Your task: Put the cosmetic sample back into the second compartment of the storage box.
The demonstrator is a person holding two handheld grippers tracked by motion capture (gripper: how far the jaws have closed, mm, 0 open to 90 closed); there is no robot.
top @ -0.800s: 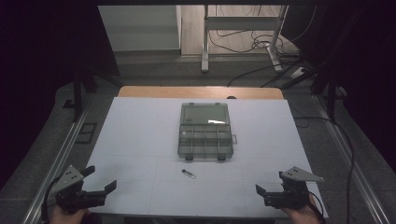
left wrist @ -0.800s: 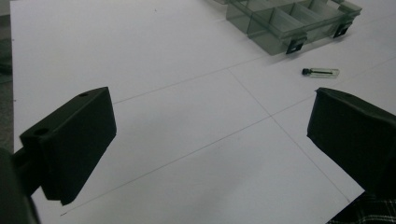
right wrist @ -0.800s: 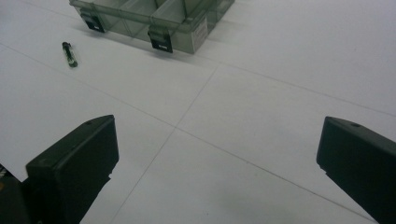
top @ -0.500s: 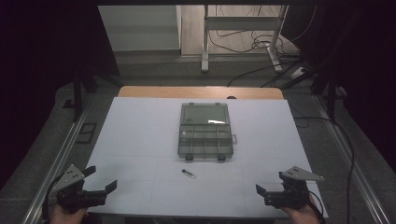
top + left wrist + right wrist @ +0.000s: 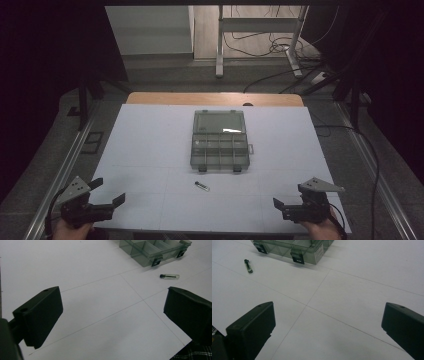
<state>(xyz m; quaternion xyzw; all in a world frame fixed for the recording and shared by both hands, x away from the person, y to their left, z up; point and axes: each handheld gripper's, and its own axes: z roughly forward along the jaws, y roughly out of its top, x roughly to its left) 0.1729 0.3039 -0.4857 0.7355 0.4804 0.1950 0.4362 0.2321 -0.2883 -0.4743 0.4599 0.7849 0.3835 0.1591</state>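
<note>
Risked rolling the small clear glass vial with a black cap [image 5: 202, 186], lying loose on the white table sheet [image 5: 150, 150] just before the open smoky-grey plastic compartment box [image 5: 220, 145], with both wide-open, empty grippers, left [image 5: 107, 192] and right [image 5: 286, 207], well apart from it.

Organizer box [image 5: 220, 140] is looking like clear smoky-grey plastic, glossy, lid catching a bright glare; its latches [image 5: 297, 257] are showing as matt black plastic. Small vial [image 5: 170, 276] is reading as clear glossy glass or plastic with a black cap. Table sheet [image 5: 150, 150] is appearing matt white, smooth, thin seams crossing it. Wood edge [image 5: 215, 98] is showing bare behind. Left gripper [image 5: 112, 315] and right gripper [image 5: 329, 325] jaws are looking matt black plastic. Plaid cloth [image 5: 192, 353] is peeking in at one corner.
</note>
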